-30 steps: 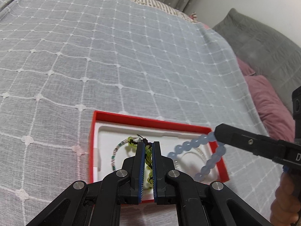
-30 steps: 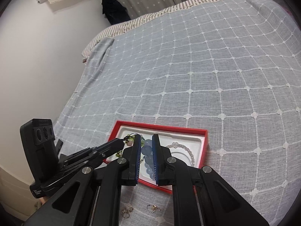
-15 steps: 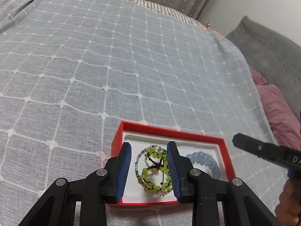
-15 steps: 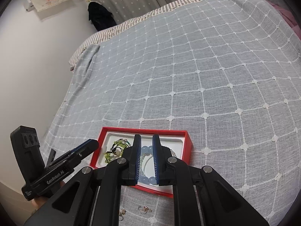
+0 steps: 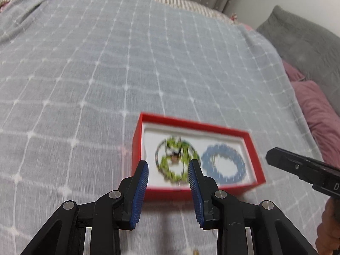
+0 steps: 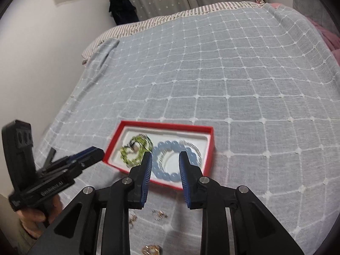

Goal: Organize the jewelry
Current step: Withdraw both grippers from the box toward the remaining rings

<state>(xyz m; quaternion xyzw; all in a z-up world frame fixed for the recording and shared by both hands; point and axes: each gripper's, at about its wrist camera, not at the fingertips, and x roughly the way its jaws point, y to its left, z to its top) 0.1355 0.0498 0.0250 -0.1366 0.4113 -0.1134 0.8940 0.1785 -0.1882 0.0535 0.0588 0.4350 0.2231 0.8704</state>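
A red jewelry box (image 5: 252, 142) (image 6: 209, 146) with a white liner lies on the bed. In it lie a green bead bracelet (image 5: 173, 162) (image 6: 136, 150), a blue bead bracelet (image 5: 223, 163) (image 6: 170, 159) and a clear bead bracelet (image 6: 194, 148). My left gripper (image 5: 169, 166) is open and empty, just above the box's near edge. My right gripper (image 6: 165, 157) is open and empty, over the blue bracelet. The left gripper also shows at the left in the right wrist view (image 6: 93, 155).
The bed has a grey-blue checked cover (image 6: 233, 74). Small rings and earrings (image 6: 158, 214) lie on it in front of the box. Grey and pink pillows (image 5: 314, 106) sit at the right. A wall runs along the left (image 6: 42, 53).
Both grippers opened, let the green and blue bracelets drop into the box, and drew back from it.
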